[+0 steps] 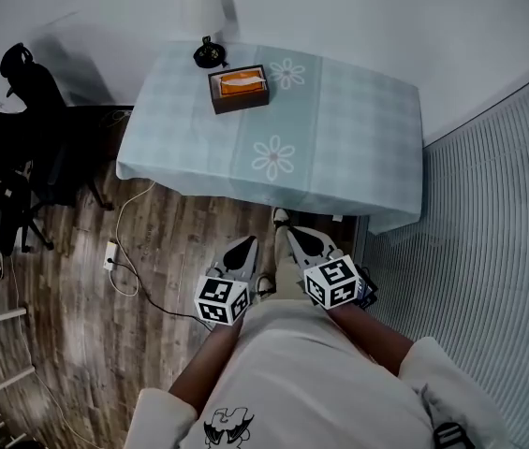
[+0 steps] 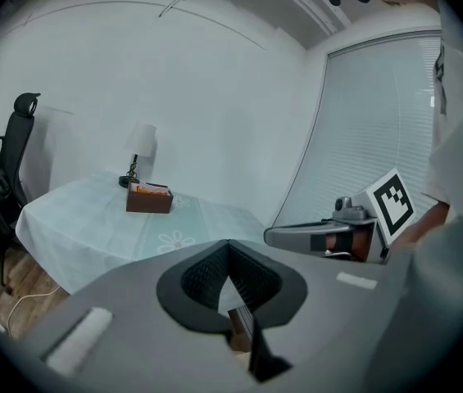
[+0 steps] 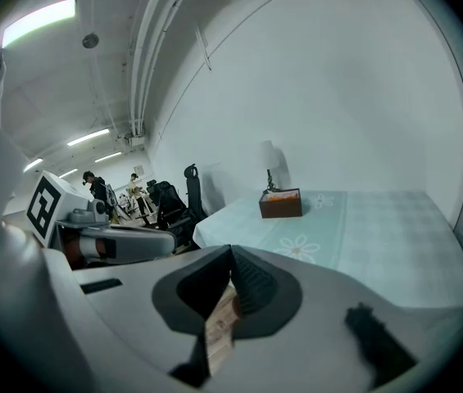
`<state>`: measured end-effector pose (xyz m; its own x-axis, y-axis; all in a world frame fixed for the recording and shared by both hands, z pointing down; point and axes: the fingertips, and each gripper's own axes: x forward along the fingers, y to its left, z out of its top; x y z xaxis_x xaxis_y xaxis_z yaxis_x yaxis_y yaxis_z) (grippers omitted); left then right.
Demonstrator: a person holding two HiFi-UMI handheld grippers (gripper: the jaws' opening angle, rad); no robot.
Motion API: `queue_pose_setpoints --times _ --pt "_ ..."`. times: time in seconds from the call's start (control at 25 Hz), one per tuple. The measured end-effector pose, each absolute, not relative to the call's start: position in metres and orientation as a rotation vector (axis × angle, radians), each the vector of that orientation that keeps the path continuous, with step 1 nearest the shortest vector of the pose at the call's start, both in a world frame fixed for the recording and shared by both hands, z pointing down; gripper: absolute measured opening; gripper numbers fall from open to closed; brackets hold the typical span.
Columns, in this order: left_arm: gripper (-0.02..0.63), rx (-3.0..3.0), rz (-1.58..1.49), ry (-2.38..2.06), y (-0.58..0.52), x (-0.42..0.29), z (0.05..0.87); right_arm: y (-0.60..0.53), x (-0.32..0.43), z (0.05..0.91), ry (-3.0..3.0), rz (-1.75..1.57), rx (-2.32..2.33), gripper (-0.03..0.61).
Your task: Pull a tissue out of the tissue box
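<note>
A brown tissue box (image 1: pixel 239 88) with an orange-topped tissue showing stands on the far left part of the table (image 1: pixel 339 129), which has a pale checked cloth. It appears small and distant in the left gripper view (image 2: pixel 149 199) and in the right gripper view (image 3: pixel 281 203). My left gripper (image 1: pixel 242 246) and right gripper (image 1: pixel 283 221) are held side by side close to my body, over the wooden floor short of the table's near edge. Both point toward the table. The left gripper (image 2: pixel 229 242) and the right gripper (image 3: pixel 231 248) are shut with nothing in them.
A white table lamp (image 1: pixel 206 17) stands just behind the box. Black office chairs (image 1: pixel 21 73) are left of the table. A power strip (image 1: pixel 111 255) and cable lie on the floor. A ribbed wall (image 1: pixel 498 213) runs along the right.
</note>
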<state>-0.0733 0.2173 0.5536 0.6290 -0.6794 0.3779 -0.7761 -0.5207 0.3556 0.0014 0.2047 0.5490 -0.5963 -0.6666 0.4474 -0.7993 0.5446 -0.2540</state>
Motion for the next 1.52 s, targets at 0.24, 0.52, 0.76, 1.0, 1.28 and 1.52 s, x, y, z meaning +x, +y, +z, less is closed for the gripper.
queue_pose_setpoints --times 0.24,0.52,0.76,1.0,1.28,1.52 --pt "0.006 2.326 0.298 -1.172 0.137 -0.071 0.564 0.122 0.009 0.566 -2.486 0.675 1.18 0.012" --pt "0.006 2.322 0.317 -1.24 0.006 -0.059 0.551 -0.002 0.015 0.557 -2.535 0.647 1.046 0.012" --pt "0.006 2.3 0.284 -1.286 -0.061 -0.052 0.54 -0.075 0.009 0.544 -2.576 0.562 0.912 0.012" --pt "0.006 2.271 0.296 -1.252 -0.086 -0.058 0.542 -0.104 -0.002 0.546 -2.566 0.632 0.945 0.012" --pt "0.006 2.283 0.358 -1.182 -0.115 -0.072 0.553 -0.137 -0.01 0.547 -2.53 0.653 1.029 0.012" --pt "0.006 2.275 0.397 -1.177 -0.159 -0.082 0.578 -0.178 -0.021 0.558 -2.503 0.57 1.022 0.012"
